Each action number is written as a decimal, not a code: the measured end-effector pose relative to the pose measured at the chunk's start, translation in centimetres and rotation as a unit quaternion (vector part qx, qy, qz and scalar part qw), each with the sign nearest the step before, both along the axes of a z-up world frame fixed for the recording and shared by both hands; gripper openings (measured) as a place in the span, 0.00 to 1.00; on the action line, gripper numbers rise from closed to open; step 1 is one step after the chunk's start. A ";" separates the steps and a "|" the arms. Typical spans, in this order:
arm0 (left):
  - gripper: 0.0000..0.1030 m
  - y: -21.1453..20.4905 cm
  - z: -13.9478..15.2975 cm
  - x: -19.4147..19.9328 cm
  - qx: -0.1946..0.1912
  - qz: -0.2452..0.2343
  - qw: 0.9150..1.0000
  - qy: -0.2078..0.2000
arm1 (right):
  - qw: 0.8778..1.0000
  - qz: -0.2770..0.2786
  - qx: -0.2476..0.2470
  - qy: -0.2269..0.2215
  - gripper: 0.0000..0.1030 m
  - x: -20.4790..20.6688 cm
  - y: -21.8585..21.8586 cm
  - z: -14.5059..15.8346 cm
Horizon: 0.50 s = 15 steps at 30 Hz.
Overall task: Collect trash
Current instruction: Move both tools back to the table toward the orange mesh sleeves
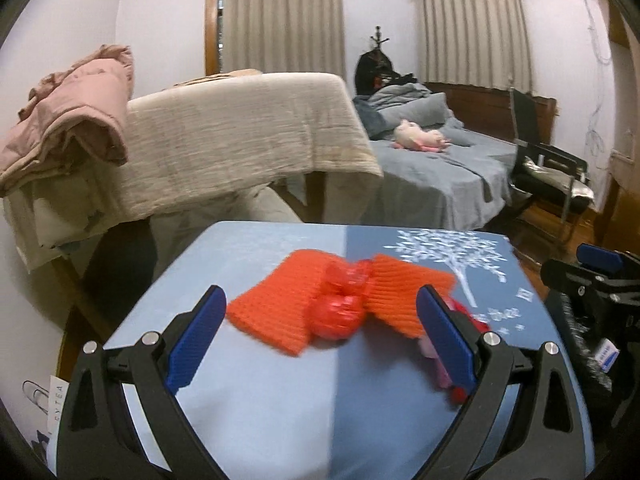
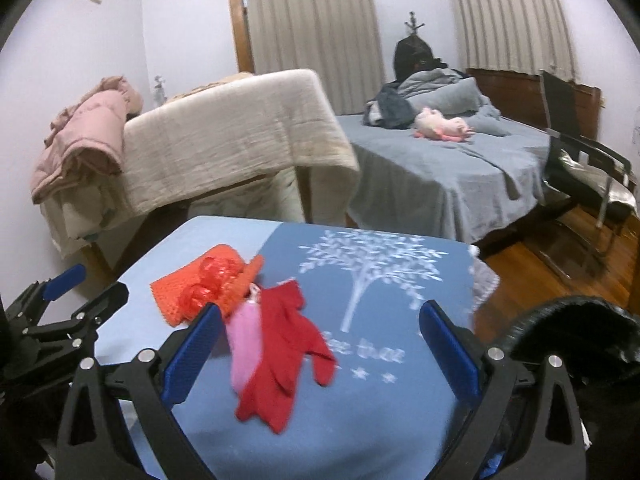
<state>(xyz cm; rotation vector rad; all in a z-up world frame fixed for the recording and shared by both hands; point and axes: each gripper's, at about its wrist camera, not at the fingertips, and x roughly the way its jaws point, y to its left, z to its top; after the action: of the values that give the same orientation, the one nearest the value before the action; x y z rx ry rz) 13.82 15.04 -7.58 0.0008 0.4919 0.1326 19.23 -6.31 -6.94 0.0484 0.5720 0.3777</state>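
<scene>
Both grippers hover over the blue table (image 1: 260, 420), jaws spread.
Left gripper (image 1: 320, 336) faces the red wrapper (image 1: 336, 312) on the orange cloth (image 1: 272, 312); right gripper (image 2: 320, 350) is above the red glove (image 2: 288, 344).

Wrapper (image 1: 340, 312) on scarf (image 1: 280, 312), glove (image 2: 288, 344) right

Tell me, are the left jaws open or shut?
Open. The left gripper shows its blue jaws spread wide over the orange knit cloth, gripping nothing.

Crumpled red plastic wrapper (image 1: 340, 306) atop orange knit (image 1: 276, 312).
</scene>
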 end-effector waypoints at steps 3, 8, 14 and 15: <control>0.91 1.5 -0.2 0.6 -0.002 0.016 1.000 0.000 | 1.000 0.014 -0.004 0.009 0.93 1.2 2.0 -0.5; 0.91 3.5 -0.4 1.9 -0.008 0.037 0.999 -0.001 | 0.999 0.033 -0.007 0.029 0.80 3.1 4.7 -1.5; 0.91 4.3 -0.8 2.7 -0.008 0.042 0.999 0.003 | 0.997 0.057 -0.022 0.055 0.60 4.4 7.3 -3.1; 0.91 4.3 -0.9 2.8 -0.008 0.042 0.999 0.004 | 0.996 0.060 -0.023 0.060 0.55 4.6 7.5 -3.3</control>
<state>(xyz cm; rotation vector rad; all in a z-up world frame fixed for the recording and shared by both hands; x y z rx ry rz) 16.64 19.36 -8.51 -0.0352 0.5016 0.2103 23.81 1.21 -10.28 -0.0083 0.7035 0.4795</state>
